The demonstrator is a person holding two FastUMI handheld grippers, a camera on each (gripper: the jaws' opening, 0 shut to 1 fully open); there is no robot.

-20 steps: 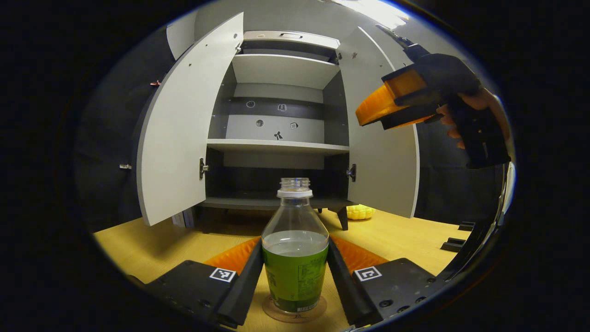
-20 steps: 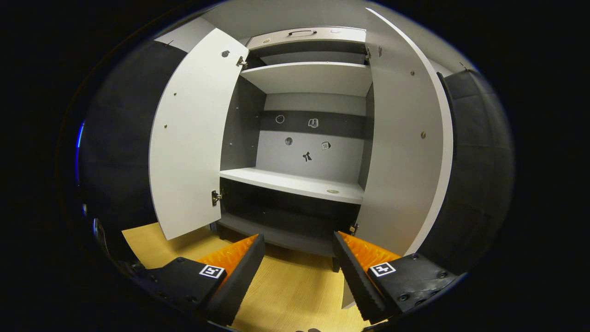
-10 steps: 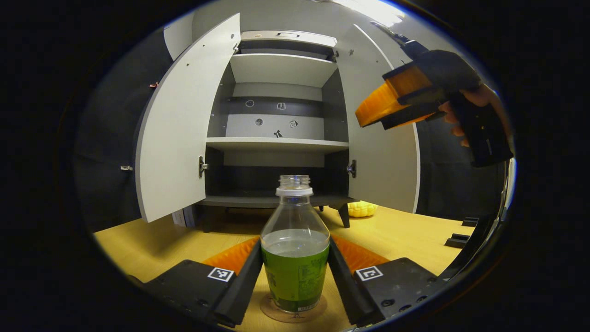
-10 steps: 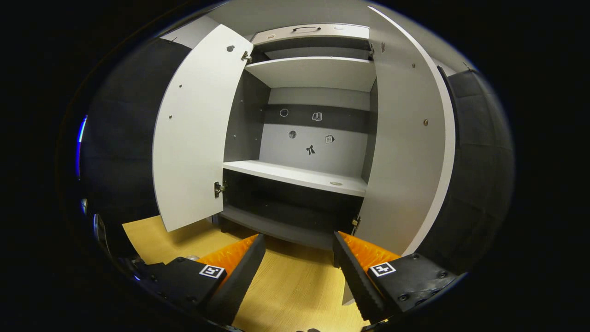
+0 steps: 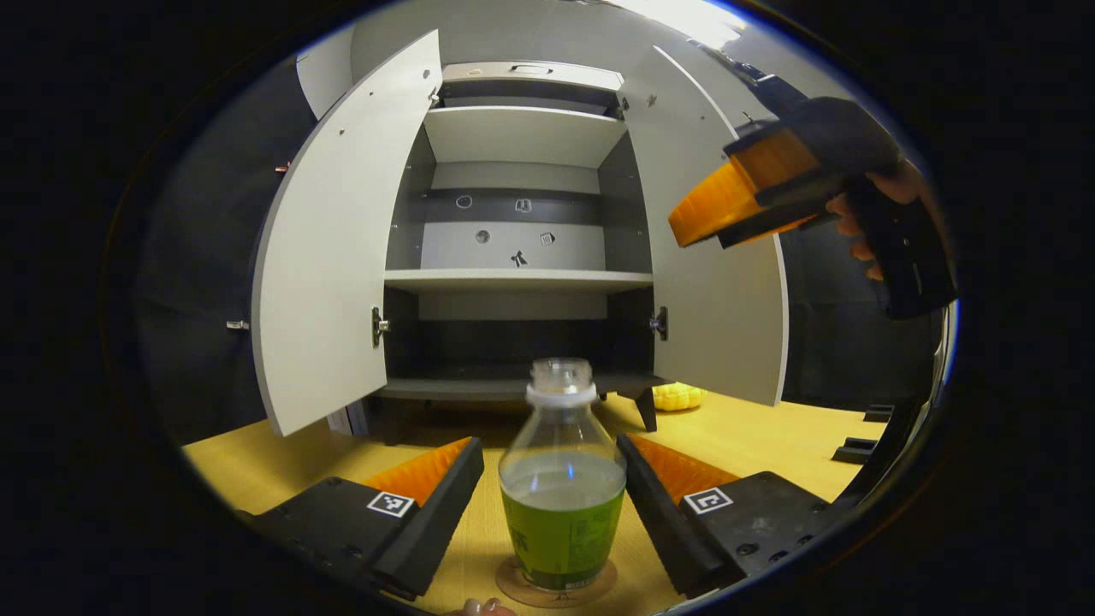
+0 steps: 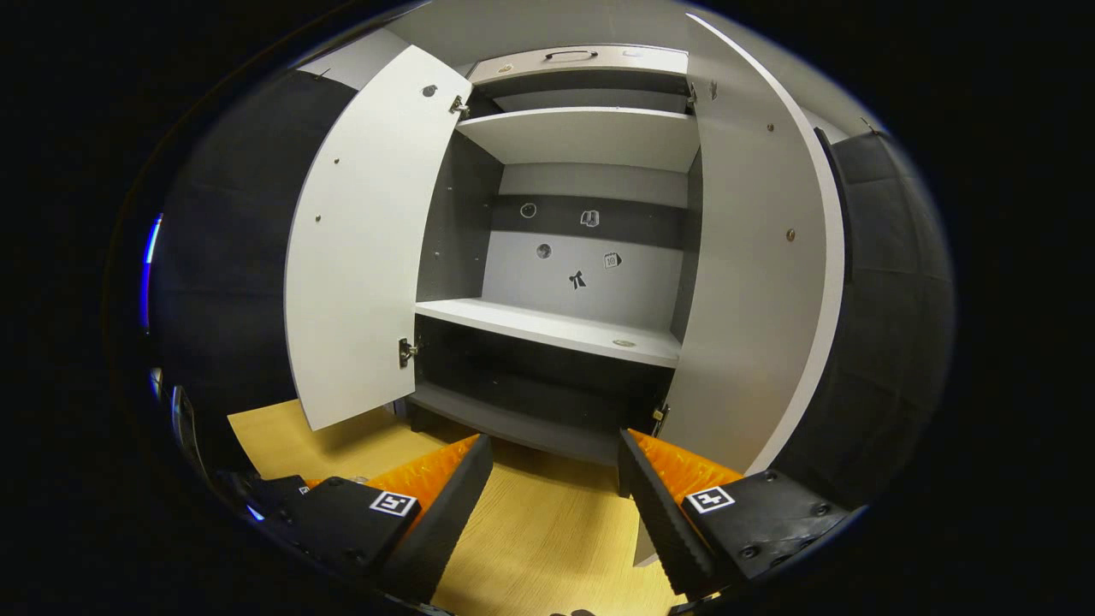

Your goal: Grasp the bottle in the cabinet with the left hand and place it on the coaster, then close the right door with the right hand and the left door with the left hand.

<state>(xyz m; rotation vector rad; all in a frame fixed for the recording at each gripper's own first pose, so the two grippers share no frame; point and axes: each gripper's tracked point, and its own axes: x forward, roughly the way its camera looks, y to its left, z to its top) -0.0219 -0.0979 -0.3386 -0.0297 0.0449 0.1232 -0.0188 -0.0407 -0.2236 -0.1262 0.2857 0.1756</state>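
While the bottle [image 5: 562,488] stands on the coaster [image 5: 556,591], both tools gape, touching nothing.

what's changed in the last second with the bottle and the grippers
The left gripper let go of the bottle: its jaws opened and now stand clear of it. The bottle stays upright on the coaster. The right gripper stayed open, and both cabinet doors are still open.

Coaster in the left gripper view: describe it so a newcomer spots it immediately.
Start at the open grey cabinet and come forward across the wooden table. Between the left gripper's fingers stands a green-labelled bottle; the coaster is the thin round brown disc under it.
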